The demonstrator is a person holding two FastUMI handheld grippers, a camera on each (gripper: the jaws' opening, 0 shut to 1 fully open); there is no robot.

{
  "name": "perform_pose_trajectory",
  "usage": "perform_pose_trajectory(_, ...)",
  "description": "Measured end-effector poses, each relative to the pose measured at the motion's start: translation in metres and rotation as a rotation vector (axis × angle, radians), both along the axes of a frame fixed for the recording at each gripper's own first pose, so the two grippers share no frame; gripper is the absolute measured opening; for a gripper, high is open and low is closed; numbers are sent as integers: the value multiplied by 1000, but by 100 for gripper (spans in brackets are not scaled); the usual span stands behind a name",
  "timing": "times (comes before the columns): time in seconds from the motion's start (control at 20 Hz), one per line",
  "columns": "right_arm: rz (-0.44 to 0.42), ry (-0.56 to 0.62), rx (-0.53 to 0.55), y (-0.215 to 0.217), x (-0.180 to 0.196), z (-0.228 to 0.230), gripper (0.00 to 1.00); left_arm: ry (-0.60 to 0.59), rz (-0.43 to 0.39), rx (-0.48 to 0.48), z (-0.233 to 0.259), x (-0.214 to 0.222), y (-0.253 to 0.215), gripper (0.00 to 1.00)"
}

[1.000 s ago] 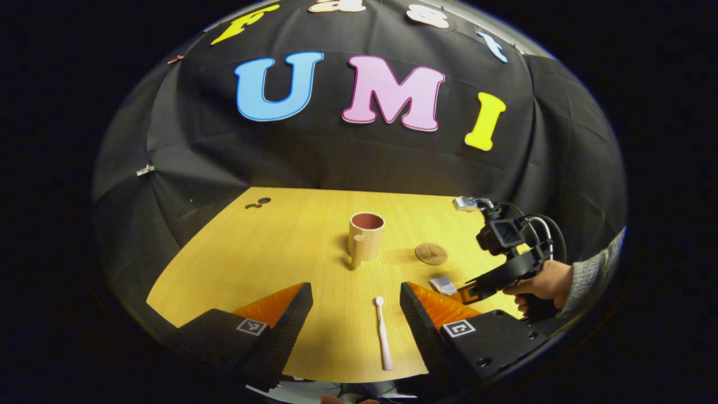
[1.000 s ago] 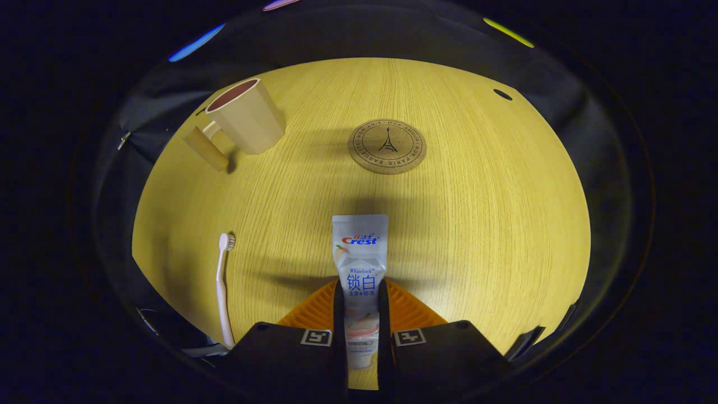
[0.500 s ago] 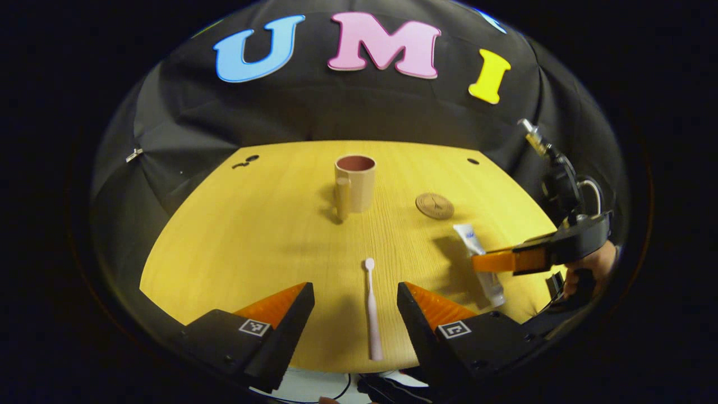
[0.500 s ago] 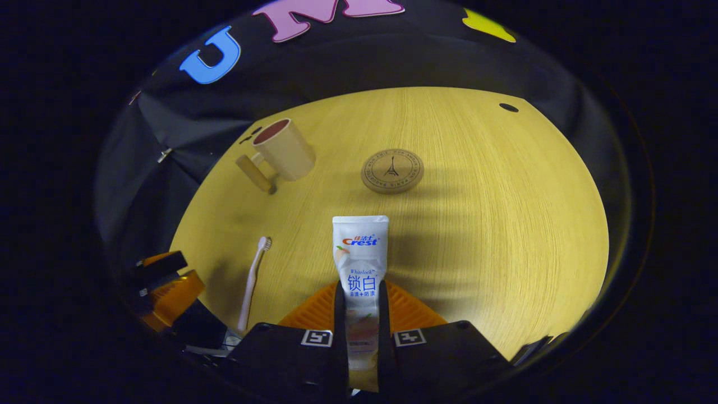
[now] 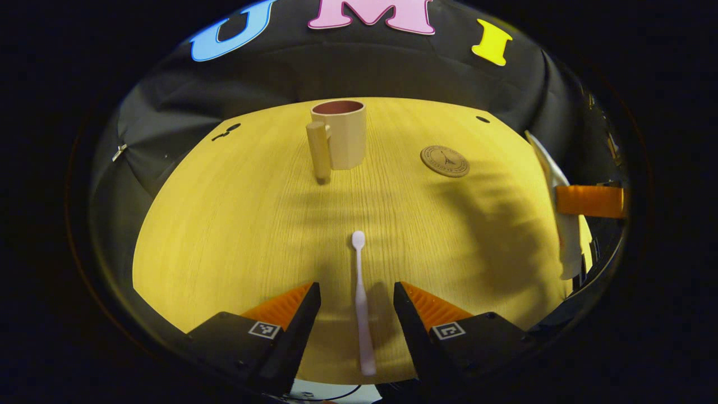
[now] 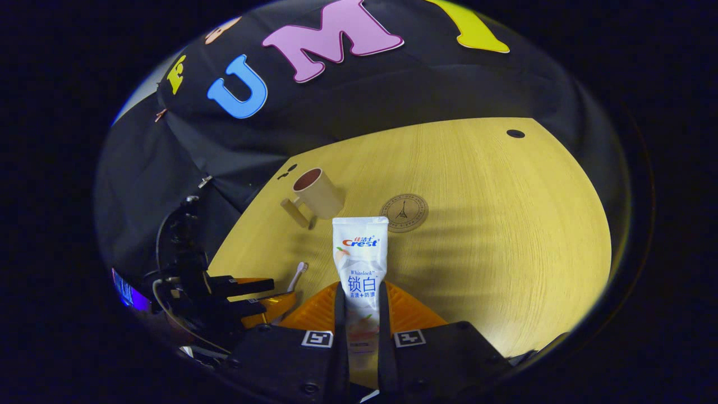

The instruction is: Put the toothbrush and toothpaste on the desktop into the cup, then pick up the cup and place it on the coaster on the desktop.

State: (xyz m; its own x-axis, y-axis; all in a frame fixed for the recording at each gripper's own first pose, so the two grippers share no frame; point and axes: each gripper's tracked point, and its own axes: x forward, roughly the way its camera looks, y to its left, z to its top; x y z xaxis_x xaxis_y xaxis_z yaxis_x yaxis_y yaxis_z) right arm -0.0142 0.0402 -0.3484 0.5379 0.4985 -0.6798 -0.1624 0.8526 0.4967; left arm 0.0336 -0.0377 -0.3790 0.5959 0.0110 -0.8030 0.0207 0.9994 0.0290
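Now the right hand-held gripper (image 6: 359, 314) carries the toothpaste (image 6: 359, 264) clear of the surface (image 5: 235, 224), while the left hand-held gripper (image 5: 356, 303) brackets the toothbrush (image 5: 361, 303).

The right one's fingers are clamped on the tube's lower half, crimped end pointing forward. The left one's jaws stand apart on either side of the toothbrush handle, not touching it; the brush lies flat, head toward the cup (image 5: 339, 137). The cup stands upright, handle toward the camera, with the round coaster (image 5: 445, 161) to its right, well apart.
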Motion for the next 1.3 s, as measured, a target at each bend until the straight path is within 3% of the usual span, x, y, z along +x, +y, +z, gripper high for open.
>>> perform_pose_trajectory(0.2, 5, -34, 3, -15, 7, 9, 24, 45, 3, 43, -12, 5, 1, 67)
perform_pose_trajectory(0.3, 7, -48, 15, -19, 12, 16, 25, 66, 2, 50, -17, 6, 0, 65)
perform_pose_trajectory(0.55, -4, -62, 51, -24, 21, 23, 24, 101, 11, -9, -20, 10, -7, 54)
perform_pose_trajectory(0.6, -8, -62, 55, -25, 22, 24, 24, 103, 19, -17, -19, 10, -8, 44)
perform_pose_trajectory(0.75, -22, -67, 61, -27, 26, 27, 24, 110, 13, 11, -19, 13, -4, 35)
perform_pose_trajectory(0.8, -24, -69, 58, -28, 26, 28, 24, 107, -1, 31, -20, 15, -3, 15)
perform_pose_trajectory(0.9, -35, -71, 56, -27, 27, 31, 24, 113, -39, 59, -18, 15, -3, 7)
perform_pose_trajectory(1.15, -74, -87, 39, -15, 34, 40, 24, 119, -119, -77, -14, 13, -11, 6)
perform_pose_trajectory(1.3, -101, -104, 28, -2, 39, 48, 24, 52, -163, -132, 5, 16, -7, 6)
